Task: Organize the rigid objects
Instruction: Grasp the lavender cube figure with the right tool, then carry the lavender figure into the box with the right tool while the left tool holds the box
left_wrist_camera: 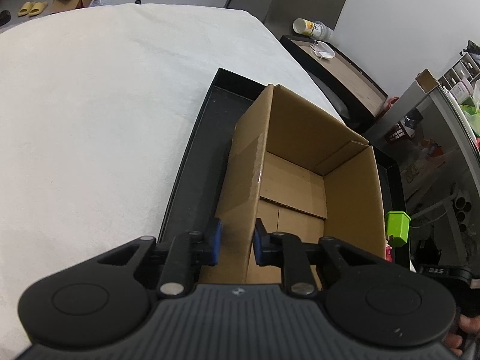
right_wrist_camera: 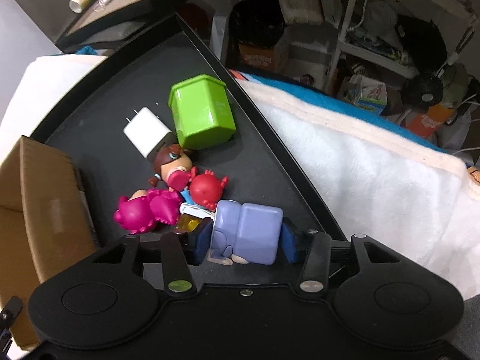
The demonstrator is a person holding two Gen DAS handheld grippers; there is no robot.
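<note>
My left gripper (left_wrist_camera: 237, 244) is shut on the near left wall of an open, empty cardboard box (left_wrist_camera: 300, 180) that stands in a black tray (left_wrist_camera: 192, 162). My right gripper (right_wrist_camera: 244, 240) is shut on a lavender block toy (right_wrist_camera: 249, 231) over the same black tray (right_wrist_camera: 120, 84). Beyond it lie a red crab toy (right_wrist_camera: 207, 190), a magenta dinosaur toy (right_wrist_camera: 144, 213), a brown-haired doll (right_wrist_camera: 174, 162), a white charger plug (right_wrist_camera: 147, 133) and a green hexagonal container (right_wrist_camera: 202, 114) on its side. The box's corner (right_wrist_camera: 33, 198) shows at the left.
A white cloth (left_wrist_camera: 90, 120) covers the table left of the tray. A white fleece blanket (right_wrist_camera: 360, 174) lies right of the tray. The green container (left_wrist_camera: 397, 228) also shows in the left wrist view. A side table with a bottle (left_wrist_camera: 312, 27) and cluttered shelves stand beyond.
</note>
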